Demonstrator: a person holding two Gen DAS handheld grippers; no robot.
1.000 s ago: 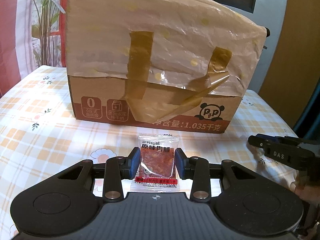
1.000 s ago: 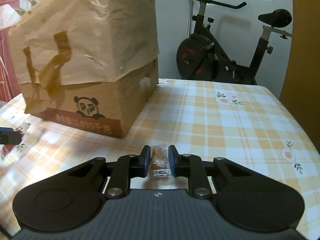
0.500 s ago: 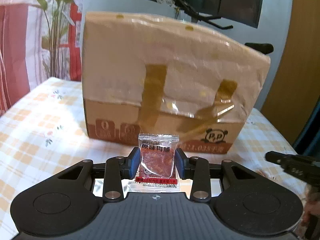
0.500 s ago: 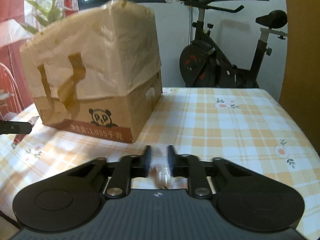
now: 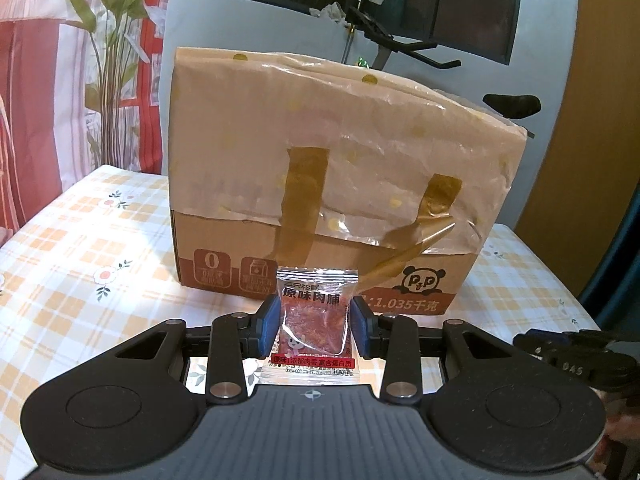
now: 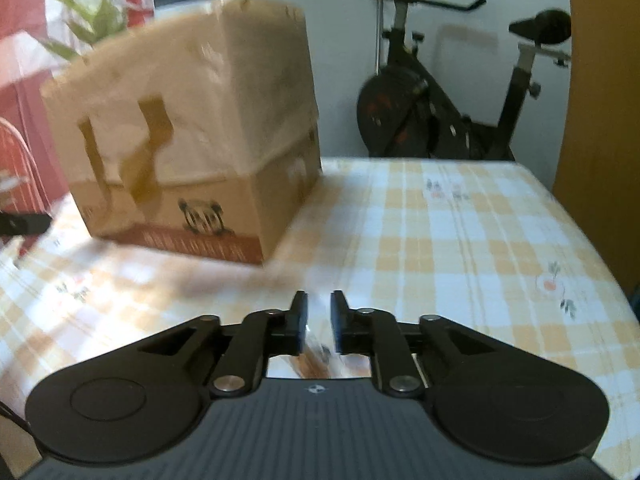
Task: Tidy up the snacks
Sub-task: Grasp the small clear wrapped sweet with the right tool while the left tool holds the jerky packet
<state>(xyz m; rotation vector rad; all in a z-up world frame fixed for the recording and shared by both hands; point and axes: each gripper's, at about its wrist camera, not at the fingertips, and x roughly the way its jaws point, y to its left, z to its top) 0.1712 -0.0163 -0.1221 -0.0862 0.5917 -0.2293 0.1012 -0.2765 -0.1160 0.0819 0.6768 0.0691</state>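
My left gripper (image 5: pixel 313 326) is shut on a clear packet of red dried meat (image 5: pixel 314 320), held upright above the table between the blue pads. A tall cardboard box (image 5: pixel 332 184), its upper half wrapped in taped plastic, stands just beyond it. In the right wrist view the picture is blurred. My right gripper (image 6: pixel 319 322) is shut on a small clear-wrapped brown snack (image 6: pixel 318 354), which hangs low between the black fingers (image 6: pixel 298 320). The same box (image 6: pixel 192 136) stands to the front left of it. The right gripper's tip (image 5: pixel 560 350) shows at the lower right of the left wrist view.
A tablecloth with orange checks and flowers (image 6: pixel 460 240) covers the table. An exercise bike (image 6: pixel 440 112) stands behind the table by the wall. A plant (image 5: pixel 108 60) and red-and-white curtains are at the back left. A brown door (image 5: pixel 592 120) is at the right.
Both grippers have risen with their snacks, so the box now sits lower and farther in both views. The small snack has slipped lower between the right fingers.
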